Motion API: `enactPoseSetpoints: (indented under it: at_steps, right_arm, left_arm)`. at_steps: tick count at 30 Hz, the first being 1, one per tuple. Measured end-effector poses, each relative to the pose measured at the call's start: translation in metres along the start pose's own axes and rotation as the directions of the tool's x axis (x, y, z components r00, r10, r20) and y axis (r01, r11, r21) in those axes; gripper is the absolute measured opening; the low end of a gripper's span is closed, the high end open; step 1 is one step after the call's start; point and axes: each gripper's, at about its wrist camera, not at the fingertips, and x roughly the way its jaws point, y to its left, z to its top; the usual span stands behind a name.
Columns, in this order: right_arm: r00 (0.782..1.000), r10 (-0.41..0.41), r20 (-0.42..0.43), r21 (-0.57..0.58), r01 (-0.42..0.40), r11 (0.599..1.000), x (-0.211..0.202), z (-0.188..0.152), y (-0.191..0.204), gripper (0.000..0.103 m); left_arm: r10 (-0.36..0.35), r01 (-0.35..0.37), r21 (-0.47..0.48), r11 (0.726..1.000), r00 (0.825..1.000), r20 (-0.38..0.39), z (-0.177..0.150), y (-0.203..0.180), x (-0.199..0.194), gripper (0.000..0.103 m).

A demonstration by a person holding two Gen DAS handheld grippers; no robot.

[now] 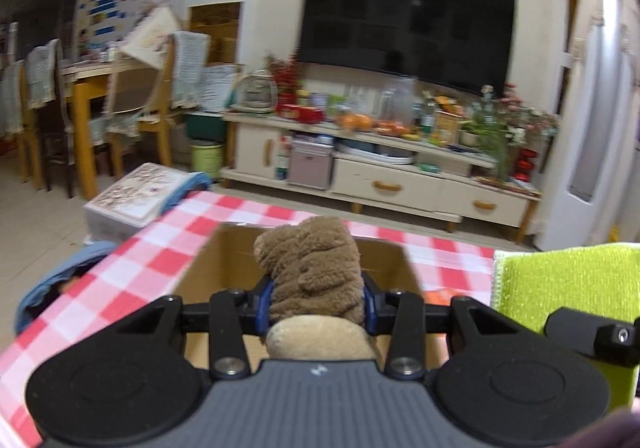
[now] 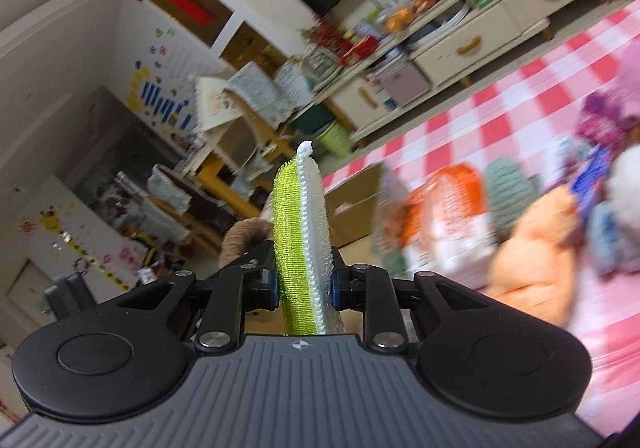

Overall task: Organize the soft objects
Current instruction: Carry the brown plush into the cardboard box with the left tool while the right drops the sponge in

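While the left gripper [image 1: 317,298] has its fingers pinching a brown plush toy [image 1: 312,268] right over the open cardboard box [image 1: 394,268] on the checked table [image 1: 160,248], the right gripper [image 2: 305,284] clamps a green scrubbing pad [image 2: 294,232] beside it; looks like the drop-off step (just my read); next it needs lowering in, then letting go.

Dark wall TV [image 1: 406,21], cluttered cream cabinet [image 1: 400,171], wooden chairs [image 1: 152,103]

Home living room: television [image 1: 406,17], dining chairs [image 1: 40,87]
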Motion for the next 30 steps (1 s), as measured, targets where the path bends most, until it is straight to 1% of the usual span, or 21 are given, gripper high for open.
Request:
enactPoseSetpoints:
  at_steps: [3, 5, 7, 8, 9, 10, 11, 12, 13, 14, 15, 16, 17, 20, 23, 26, 30]
  right_arm:
    - [0.999, 0.001, -0.033, -0.006, -0.001, 1.000, 0.013, -0.004, 0.002, 0.027]
    - [0.998, 0.007, -0.066, 0.013, -0.006, 1.000, 0.021, -0.009, -0.004, 0.027]
    - [0.996, -0.009, -0.093, 0.007, 0.010, 1.000, 0.025, -0.016, -0.009, 0.028]
    - [0.994, -0.025, -0.106, -0.010, 0.024, 1.000, 0.027, -0.020, -0.011, 0.031]
    - [0.992, -0.040, -0.120, -0.023, 0.037, 0.999, 0.029, -0.024, -0.013, 0.033]
    - [0.989, -0.056, -0.134, -0.031, 0.052, 0.998, 0.029, -0.027, -0.016, 0.035]
    - [0.987, -0.072, -0.144, -0.045, 0.066, 0.997, 0.027, -0.031, -0.019, 0.042]
    - [0.986, -0.090, -0.142, -0.067, 0.081, 0.994, 0.023, -0.033, -0.019, 0.059]
    - [0.985, -0.113, -0.130, -0.093, 0.102, 0.990, 0.019, -0.035, -0.020, 0.070]
    - [0.985, -0.132, -0.111, -0.117, 0.119, 0.986, 0.014, -0.038, -0.019, 0.087]
    - [0.987, -0.130, -0.096, -0.136, 0.117, 0.984, 0.006, -0.039, -0.020, 0.094]
    - [0.987, -0.135, -0.085, -0.153, 0.121, 0.981, 0.000, -0.040, -0.019, 0.099]
    - [0.987, -0.144, -0.068, -0.173, 0.131, 0.976, -0.006, -0.041, -0.019, 0.101]
    - [0.985, -0.173, -0.026, -0.225, 0.163, 0.961, -0.027, -0.044, -0.022, 0.101]
    - [0.980, -0.199, 0.012, -0.248, 0.195, 0.949, -0.043, -0.045, -0.027, 0.102]
    - [0.969, -0.240, 0.056, -0.277, 0.246, 0.929, -0.056, -0.045, -0.031, 0.102]
    - [0.954, -0.280, 0.105, -0.301, 0.299, 0.905, -0.058, -0.038, -0.030, 0.103]
  left_arm:
    - [0.038, -0.039, -0.016, 0.999, 0.999, -0.012, 0.001, 0.012, 0.004, 0.044]
    - [0.067, -0.067, -0.010, 0.998, 0.998, -0.017, 0.001, 0.017, 0.006, 0.044]
    - [0.095, -0.095, -0.004, 0.995, 0.995, -0.019, 0.000, 0.022, 0.006, 0.048]
    - [0.102, -0.102, 0.000, 0.995, 0.995, -0.020, 0.001, 0.025, 0.007, 0.053]
    - [0.108, -0.108, 0.004, 0.994, 0.994, -0.019, 0.001, 0.026, 0.006, 0.062]
    - [0.112, -0.112, 0.007, 0.994, 0.994, -0.016, 0.001, 0.028, 0.006, 0.066]
    - [0.116, -0.116, 0.010, 0.993, 0.993, -0.015, 0.001, 0.028, 0.005, 0.072]
    - [0.116, -0.116, 0.015, 0.993, 0.993, -0.012, -0.001, 0.029, 0.003, 0.075]
    - [0.117, -0.116, 0.021, 0.993, 0.993, -0.011, 0.000, 0.028, 0.003, 0.077]
    - [0.118, -0.118, 0.026, 0.993, 0.993, -0.010, 0.000, 0.028, 0.003, 0.079]
    - [0.121, -0.120, 0.031, 0.992, 0.993, -0.009, -0.001, 0.028, 0.002, 0.081]
    - [0.122, -0.121, 0.035, 0.992, 0.993, -0.009, -0.001, 0.028, 0.002, 0.082]
    - [0.122, -0.121, 0.038, 0.992, 0.993, -0.009, 0.000, 0.026, 0.003, 0.084]
    - [0.115, -0.115, 0.043, 0.992, 0.993, -0.006, 0.000, 0.022, 0.001, 0.087]
    - [0.110, -0.110, 0.057, 0.992, 0.994, 0.000, 0.000, 0.015, -0.001, 0.091]
    - [0.100, -0.100, 0.073, 0.992, 0.995, 0.003, 0.000, 0.008, -0.001, 0.093]
    - [0.087, -0.087, 0.093, 0.992, 0.996, 0.003, 0.000, -0.002, -0.001, 0.093]
